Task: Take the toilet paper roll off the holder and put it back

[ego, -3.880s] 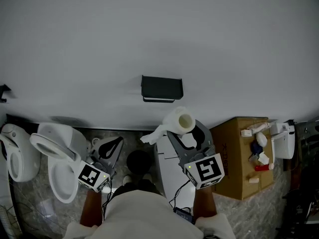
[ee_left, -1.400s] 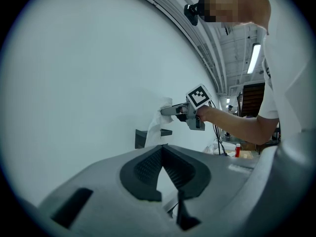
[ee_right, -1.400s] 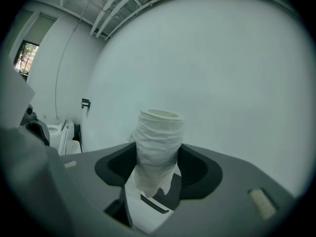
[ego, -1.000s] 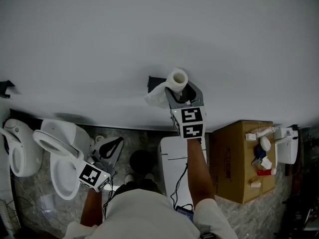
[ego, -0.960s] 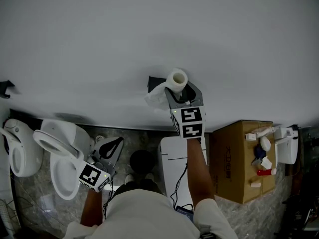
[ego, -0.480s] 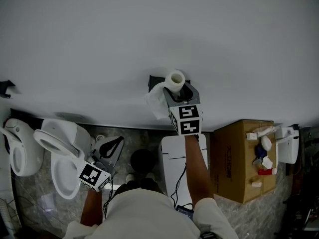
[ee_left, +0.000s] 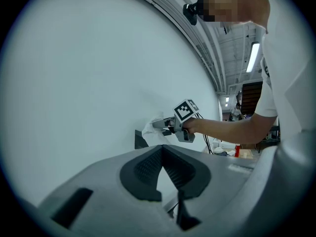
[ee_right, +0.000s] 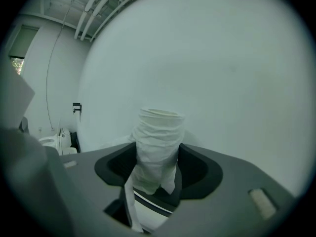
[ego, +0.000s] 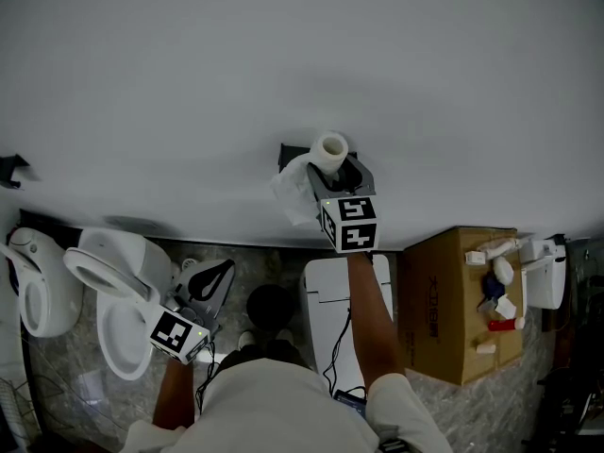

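Clamped tight on the crumpled white toilet paper roll (ego: 330, 149) with the right tool (ego: 337, 169), up at the pale wall, right beside the black wall-mounted holder (ego: 286, 155); left tool (ego: 223, 270) pinched together on nothing, low near the white toilet (ego: 111, 276)
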A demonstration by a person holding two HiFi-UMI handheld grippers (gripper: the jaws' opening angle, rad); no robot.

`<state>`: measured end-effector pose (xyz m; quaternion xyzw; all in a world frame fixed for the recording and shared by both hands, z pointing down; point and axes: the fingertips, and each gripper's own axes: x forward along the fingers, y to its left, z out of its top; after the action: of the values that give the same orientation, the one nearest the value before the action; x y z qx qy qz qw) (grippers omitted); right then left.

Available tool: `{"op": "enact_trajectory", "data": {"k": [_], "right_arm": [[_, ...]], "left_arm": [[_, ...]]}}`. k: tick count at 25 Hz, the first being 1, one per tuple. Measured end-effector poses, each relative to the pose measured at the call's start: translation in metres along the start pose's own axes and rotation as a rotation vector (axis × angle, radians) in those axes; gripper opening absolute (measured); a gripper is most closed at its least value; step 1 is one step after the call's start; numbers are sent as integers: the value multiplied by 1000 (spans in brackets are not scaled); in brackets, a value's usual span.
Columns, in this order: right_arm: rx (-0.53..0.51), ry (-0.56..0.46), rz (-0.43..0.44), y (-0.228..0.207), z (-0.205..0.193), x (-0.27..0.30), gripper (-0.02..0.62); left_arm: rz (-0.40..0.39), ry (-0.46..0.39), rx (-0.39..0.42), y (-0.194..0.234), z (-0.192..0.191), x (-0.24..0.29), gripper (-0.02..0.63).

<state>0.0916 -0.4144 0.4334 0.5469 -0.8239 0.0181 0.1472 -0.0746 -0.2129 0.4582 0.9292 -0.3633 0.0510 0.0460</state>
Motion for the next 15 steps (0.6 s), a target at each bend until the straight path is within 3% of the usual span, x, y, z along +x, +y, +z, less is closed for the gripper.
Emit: {"op": "enact_trajectory", "data": {"k": [11, 15], "right_arm": [[26, -26, -1, 5, -3, -26, 285], [19, -65, -20, 10, 2, -57, 201]], "left_arm": [[9, -2, 3, -3, 1, -6, -1], [2, -12, 8, -8, 3, -6, 0]]}}
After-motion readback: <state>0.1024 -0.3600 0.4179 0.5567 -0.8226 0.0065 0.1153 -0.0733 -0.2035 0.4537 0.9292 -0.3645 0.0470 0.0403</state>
